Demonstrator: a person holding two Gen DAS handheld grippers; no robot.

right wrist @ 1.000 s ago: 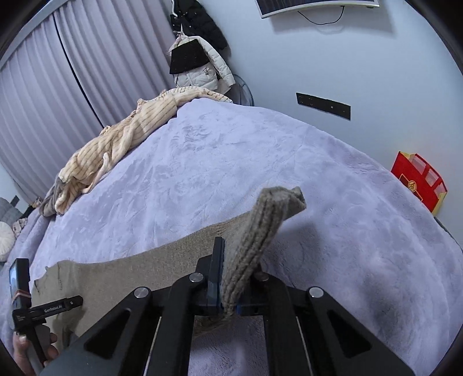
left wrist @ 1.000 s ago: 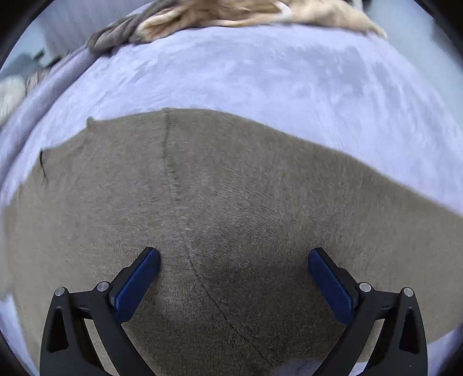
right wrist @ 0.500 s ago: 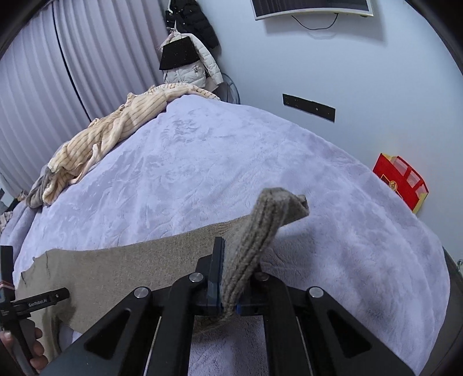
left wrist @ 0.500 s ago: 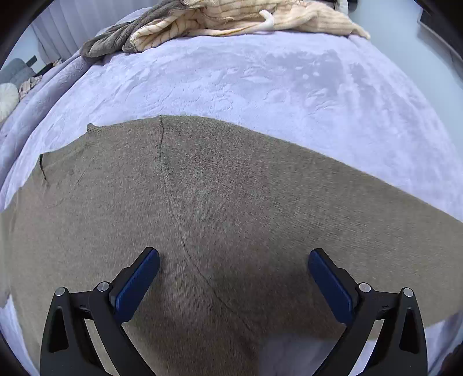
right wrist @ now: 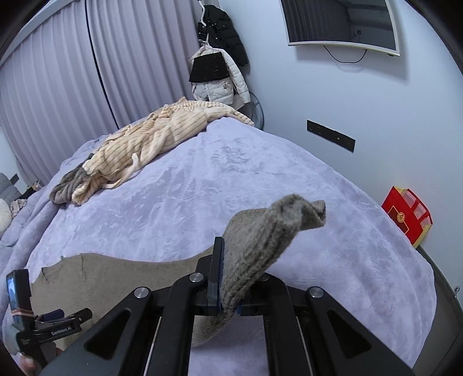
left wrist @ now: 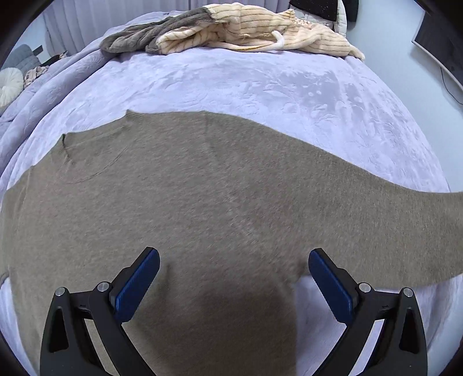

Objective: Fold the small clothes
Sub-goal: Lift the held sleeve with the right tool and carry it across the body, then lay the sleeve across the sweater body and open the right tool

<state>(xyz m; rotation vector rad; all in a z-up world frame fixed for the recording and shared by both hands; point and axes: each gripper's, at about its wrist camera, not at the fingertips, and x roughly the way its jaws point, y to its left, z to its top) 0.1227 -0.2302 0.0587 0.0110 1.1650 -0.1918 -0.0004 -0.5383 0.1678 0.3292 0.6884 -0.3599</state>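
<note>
Sweater [left wrist: 202, 202]: flat on bed [left wrist: 260, 86].
Left tool [left wrist: 231, 277]: spread above sweater.
Right tool [right wrist: 228, 274]: pinching sweater's cuff [right wrist: 289, 219].

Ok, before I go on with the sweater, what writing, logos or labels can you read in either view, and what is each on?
"GenRobot.AI": white lettering on the black body of the left gripper, as the right wrist view shows it.
Gold round emblem on the red box: too small to read.
The sweater, the blanket and the wall screen: no text visible.
</note>
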